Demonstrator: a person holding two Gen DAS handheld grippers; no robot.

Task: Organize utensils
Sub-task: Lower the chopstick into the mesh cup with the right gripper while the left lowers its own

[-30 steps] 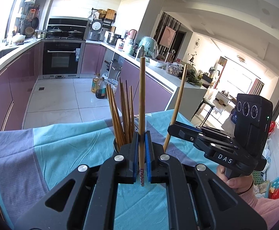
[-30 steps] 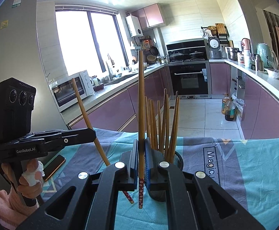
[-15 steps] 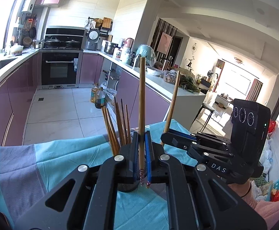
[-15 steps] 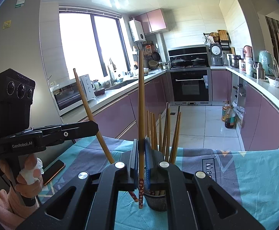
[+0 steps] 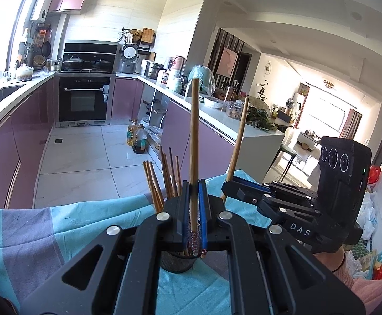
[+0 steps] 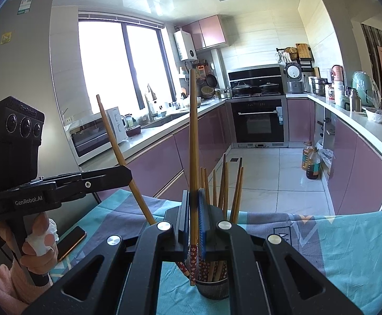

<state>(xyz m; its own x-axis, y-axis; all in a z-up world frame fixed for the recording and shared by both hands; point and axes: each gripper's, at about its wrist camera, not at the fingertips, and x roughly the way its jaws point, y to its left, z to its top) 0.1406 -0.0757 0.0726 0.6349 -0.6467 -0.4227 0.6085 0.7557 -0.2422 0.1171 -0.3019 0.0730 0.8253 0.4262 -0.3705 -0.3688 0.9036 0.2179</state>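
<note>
A: Status on the grippers?

B: Left gripper [image 5: 194,218] is clenched on a single chopstick [image 5: 194,157], held upright, patterned end pointing down. Right gripper [image 6: 194,225] is the same: clamped on its own chopstick [image 6: 193,162], vertical, patterned end low.

A: Where's the holder?

B: Dark mesh chopstick holder [image 6: 212,287] stands on the teal and grey tablecloth [image 6: 343,249], right under both grippers. A bundle of chopsticks [image 6: 225,186] is already in it, fanned out, tips up.

A: Held sticks in the holder?

B: Lower end of the right one sits at the holder rim, inside or just in front, can't tell. The left one's lower end hangs over the holder mouth [image 5: 178,261].

A: Anything else on the table?

B: A phone [image 6: 70,241] lies on the cloth near the hand [image 6: 37,239] gripping the left tool.
</note>
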